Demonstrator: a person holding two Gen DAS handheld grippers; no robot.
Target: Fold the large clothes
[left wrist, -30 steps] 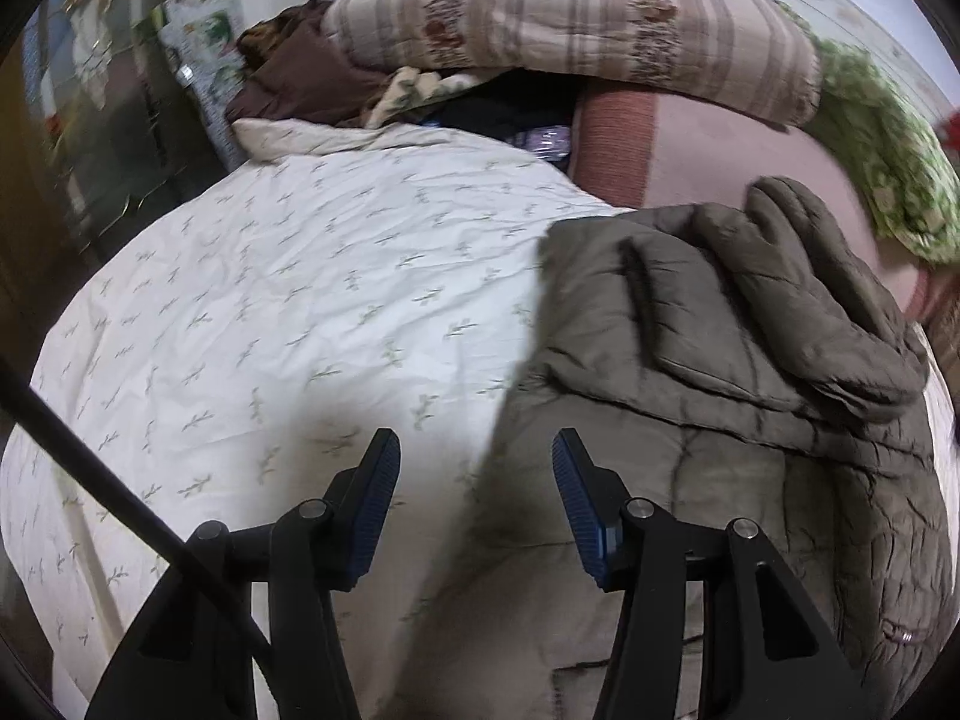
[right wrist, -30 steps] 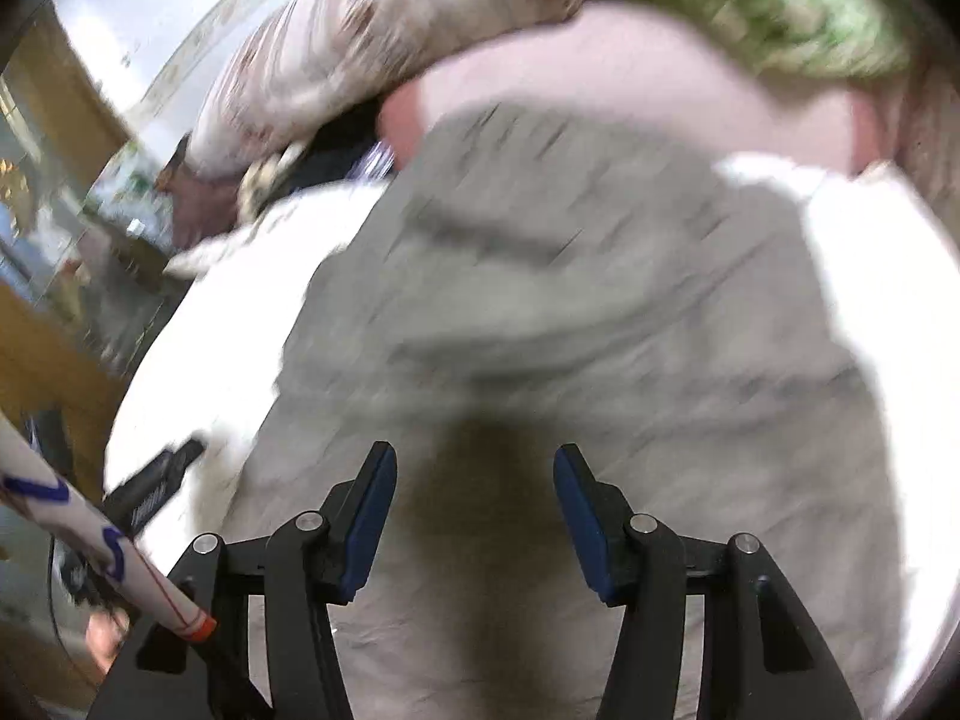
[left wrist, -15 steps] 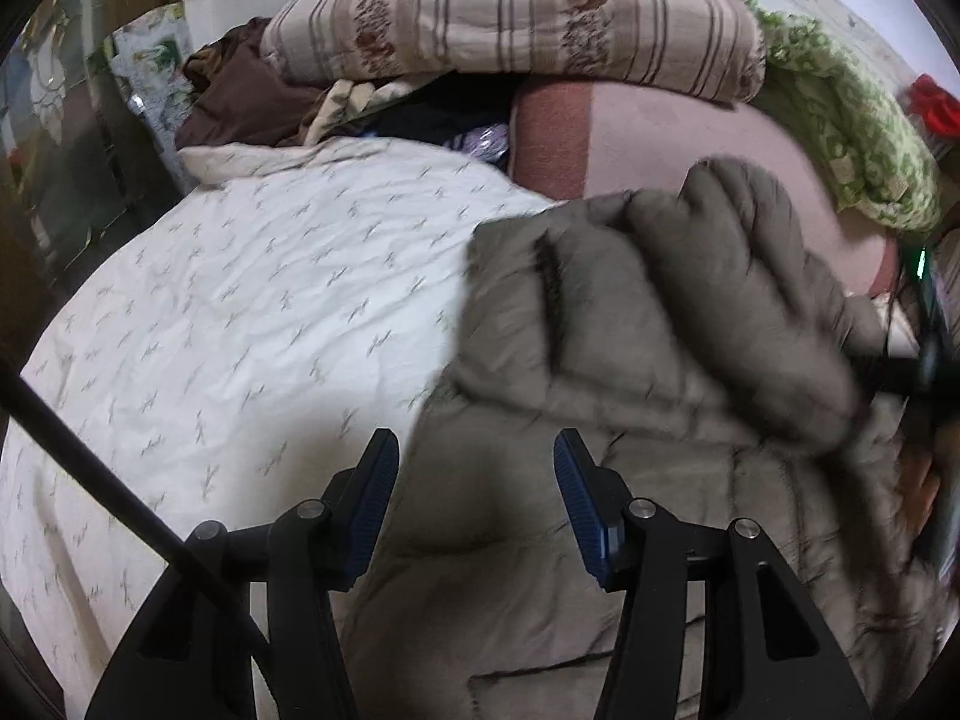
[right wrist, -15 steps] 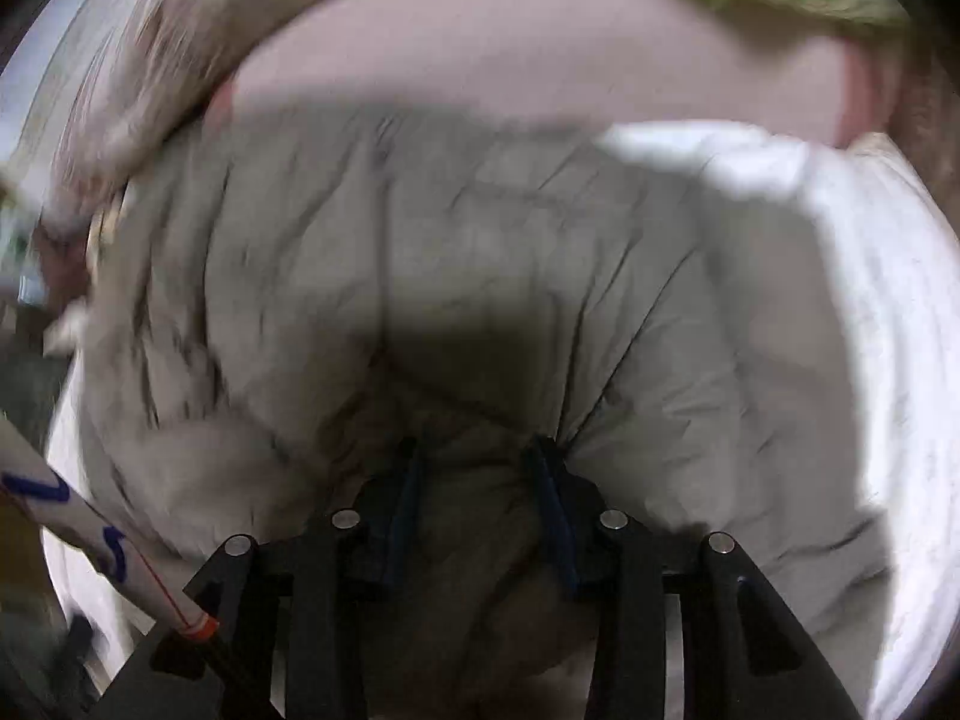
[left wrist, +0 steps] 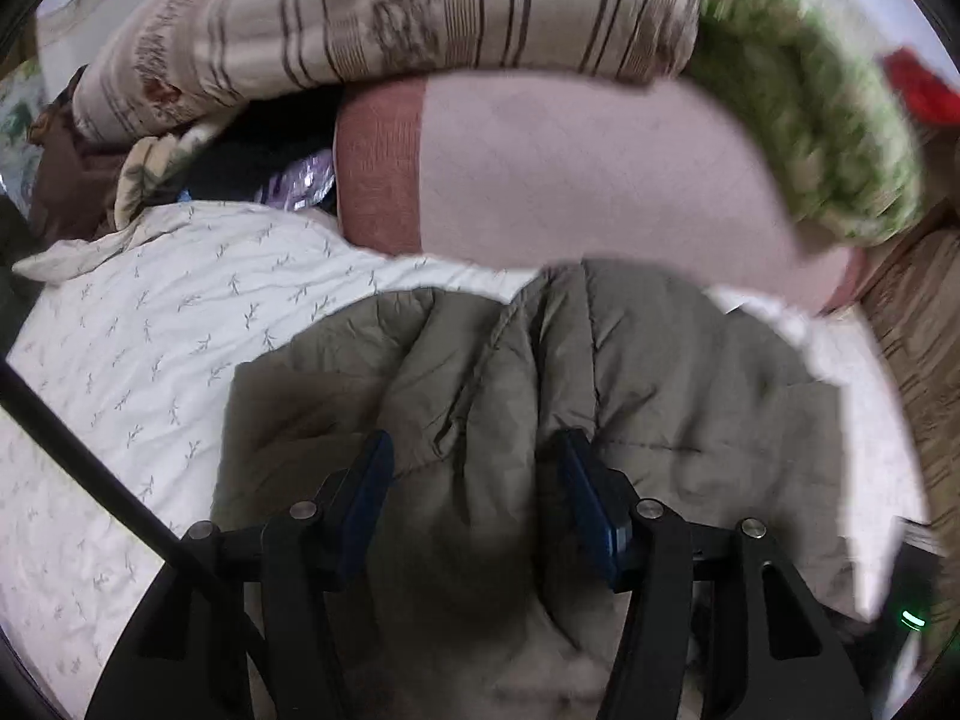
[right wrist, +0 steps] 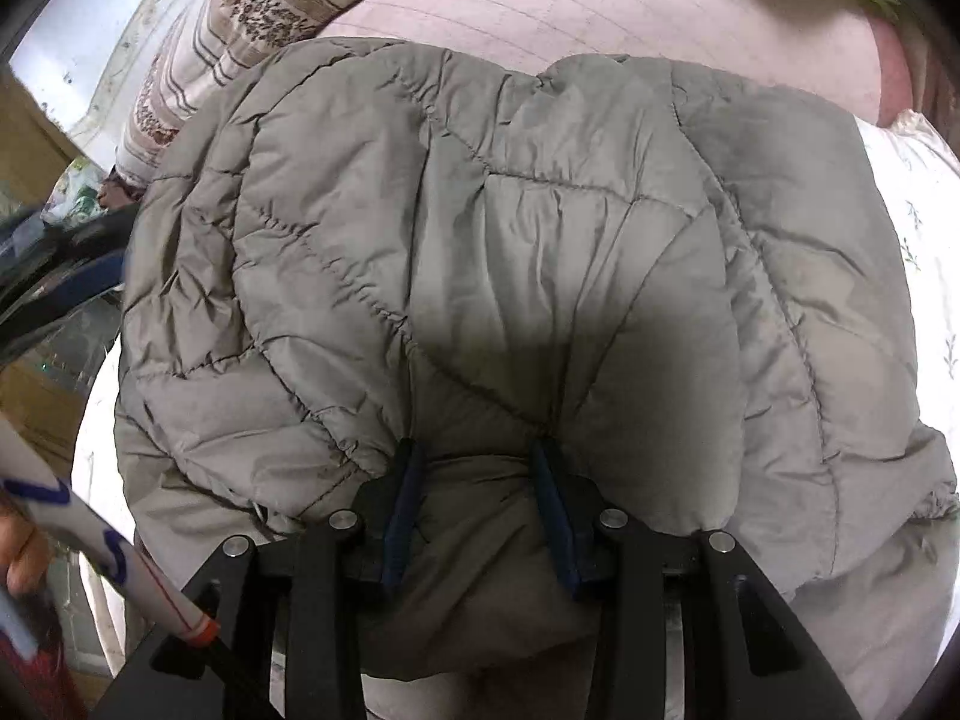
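A grey-olive quilted puffer jacket (left wrist: 600, 372) lies bunched on the bed with the white leaf-print sheet (left wrist: 150, 348). My left gripper (left wrist: 474, 468) is open, its blue pads on either side of a raised fold of the jacket, pressed into the padding. In the right wrist view the jacket (right wrist: 540, 210) fills the frame, folded over on itself. My right gripper (right wrist: 477, 468) is shut on a thick fold of the jacket near its lower edge. The left gripper's blue pad shows at the left edge of that view (right wrist: 72, 276).
At the head of the bed are a pink blanket (left wrist: 588, 168), a striped pillow (left wrist: 390, 18), a green floral quilt (left wrist: 828, 138) and dark clothes (left wrist: 66, 180). A wooden bed edge (left wrist: 918, 324) is at the right.
My left gripper moved right and forward onto the jacket, its jaws now straddling a fold. My right gripper closed on the jacket fold and holds it; the jacket is now doubled over.
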